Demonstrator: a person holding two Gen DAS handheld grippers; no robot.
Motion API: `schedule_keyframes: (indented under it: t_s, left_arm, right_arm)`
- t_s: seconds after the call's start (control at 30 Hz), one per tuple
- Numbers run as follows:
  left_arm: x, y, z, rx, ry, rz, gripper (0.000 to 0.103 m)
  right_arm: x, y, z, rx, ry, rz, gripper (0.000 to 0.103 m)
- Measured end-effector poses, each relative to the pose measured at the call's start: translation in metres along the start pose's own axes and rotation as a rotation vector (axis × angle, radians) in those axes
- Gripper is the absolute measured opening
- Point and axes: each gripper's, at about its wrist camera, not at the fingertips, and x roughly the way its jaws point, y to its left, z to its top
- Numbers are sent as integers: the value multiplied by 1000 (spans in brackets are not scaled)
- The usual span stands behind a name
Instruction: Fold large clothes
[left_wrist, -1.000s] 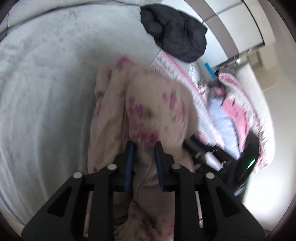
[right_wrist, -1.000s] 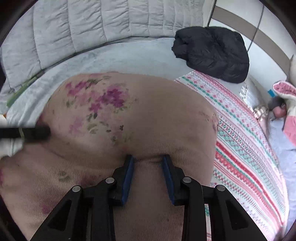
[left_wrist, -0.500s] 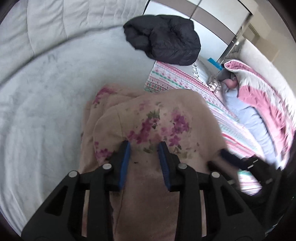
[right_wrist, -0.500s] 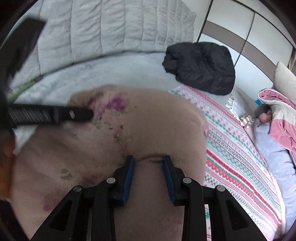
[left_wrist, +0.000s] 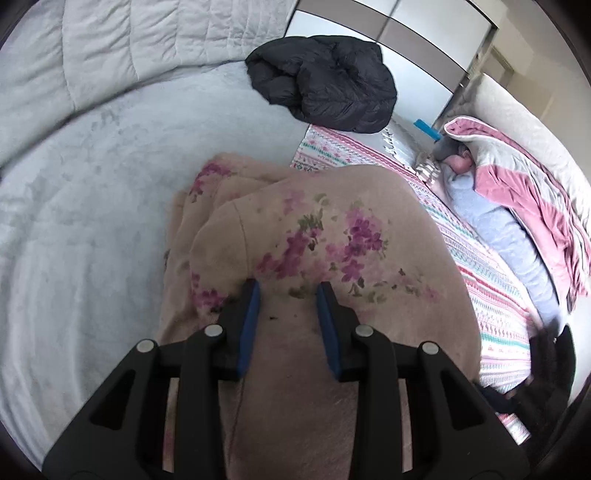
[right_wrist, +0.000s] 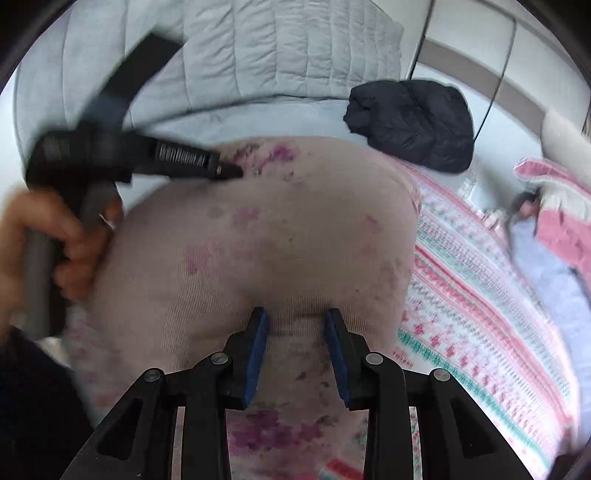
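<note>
Your left hand-held gripper (left_wrist: 286, 304) pinches a fold of the beige floral garment (left_wrist: 332, 236), which is bunched on the grey bed (left_wrist: 92, 221). Your right hand-held gripper (right_wrist: 295, 332) grips its cloth too. A black jacket (left_wrist: 325, 81) lies at 12 o'clock.

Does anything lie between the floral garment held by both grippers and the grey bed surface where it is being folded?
Nothing visible does. The floral garment is pinched in the left gripper and the right gripper. The grey blanket beside and beyond it is bare. The black jacket lies farther back, and the striped blanket to the right.
</note>
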Motion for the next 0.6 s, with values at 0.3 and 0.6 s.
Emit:
schedule_keyframes:
  t_s: [0.3,0.6]
  left_arm:
    - [-19,2,12,-18,-1,-69,35]
    - [-50,3,64,-119,-62,-179,57]
  right_arm:
    - [-17,-39,6,158,-34,135,34]
    - [7,-123,97,353,-28,303,41]
